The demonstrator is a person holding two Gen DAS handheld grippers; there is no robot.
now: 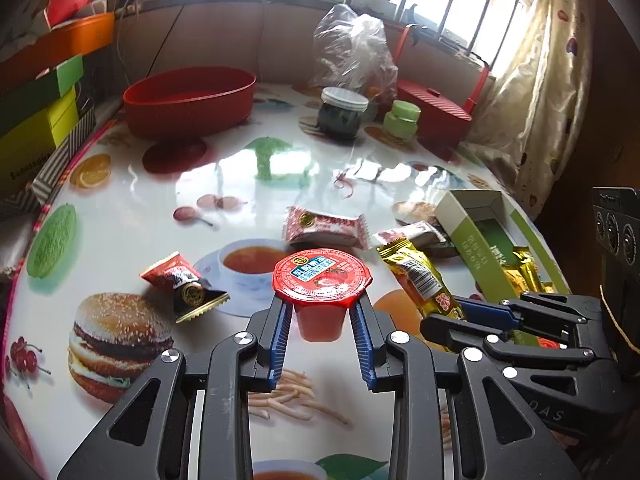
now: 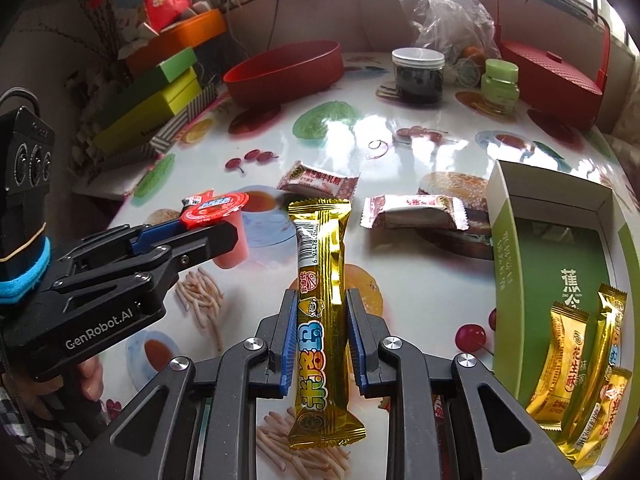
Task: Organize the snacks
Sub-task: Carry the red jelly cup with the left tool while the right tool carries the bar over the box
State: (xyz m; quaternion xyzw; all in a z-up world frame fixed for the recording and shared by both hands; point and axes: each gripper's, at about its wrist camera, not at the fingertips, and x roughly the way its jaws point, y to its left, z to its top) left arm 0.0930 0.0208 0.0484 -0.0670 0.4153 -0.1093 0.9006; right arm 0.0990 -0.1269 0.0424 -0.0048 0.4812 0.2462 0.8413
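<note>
My left gripper [image 1: 321, 306] is shut on a jelly cup [image 1: 322, 278] with a red foil lid, held just above the printed tablecloth; the right wrist view shows the same cup [image 2: 214, 208] at the left. My right gripper [image 2: 320, 304] is shut on a long gold snack bar [image 2: 320, 264] that points away from me. An open green box [image 2: 506, 240] at the right holds several gold packets [image 2: 568, 360]. Loose on the table are two white-and-red wrapped sweets [image 2: 412, 212] [image 2: 320, 184] and a red-and-black packet [image 1: 184, 284].
A red oval bowl [image 1: 188, 96] stands at the back left. At the back right are a white-lidded jar [image 1: 340, 114], a green jar [image 1: 402, 118], a red basket [image 1: 432, 108] and a plastic bag [image 1: 352, 48]. Stacked boxes [image 1: 36, 120] line the left edge.
</note>
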